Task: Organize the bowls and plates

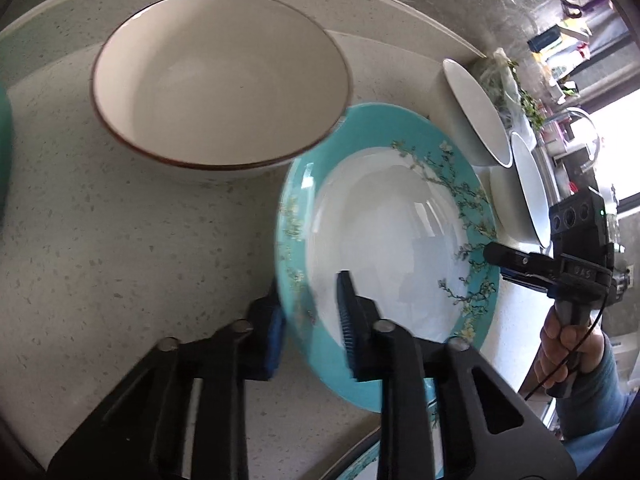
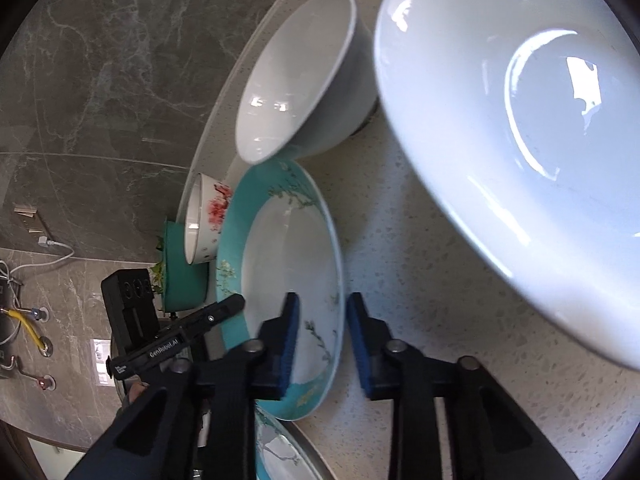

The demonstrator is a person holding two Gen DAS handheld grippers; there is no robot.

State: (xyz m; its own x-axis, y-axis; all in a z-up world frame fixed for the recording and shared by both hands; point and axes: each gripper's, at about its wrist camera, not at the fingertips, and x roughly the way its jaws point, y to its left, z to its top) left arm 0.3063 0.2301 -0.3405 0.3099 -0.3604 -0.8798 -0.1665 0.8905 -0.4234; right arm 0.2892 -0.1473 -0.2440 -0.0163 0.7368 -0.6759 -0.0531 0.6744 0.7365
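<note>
A teal plate (image 1: 380,220) with a white centre and a blossom pattern is gripped from both sides. In the left wrist view my left gripper (image 1: 310,286) is shut on its near-left rim, one pad under the rim and one on the white inside. My right gripper (image 1: 492,254) bites the opposite rim, held by a hand (image 1: 560,344). In the right wrist view the plate (image 2: 288,240) stands edge-on between the pads of my right gripper (image 2: 324,300), and my left gripper (image 2: 236,302) shows at its far rim. A second plate of the same pattern (image 2: 280,448) lies just below.
A cream bowl with a brown rim (image 1: 220,92) sits on the speckled counter (image 1: 120,240), touching the plate's top-left edge. Two white bowls (image 1: 476,116) (image 1: 528,188) stand to the right. The right wrist view also shows a large white dish (image 2: 520,140), a grey-sided bowl (image 2: 296,76), a red-flowered bowl (image 2: 208,220) and a green bowl (image 2: 180,272).
</note>
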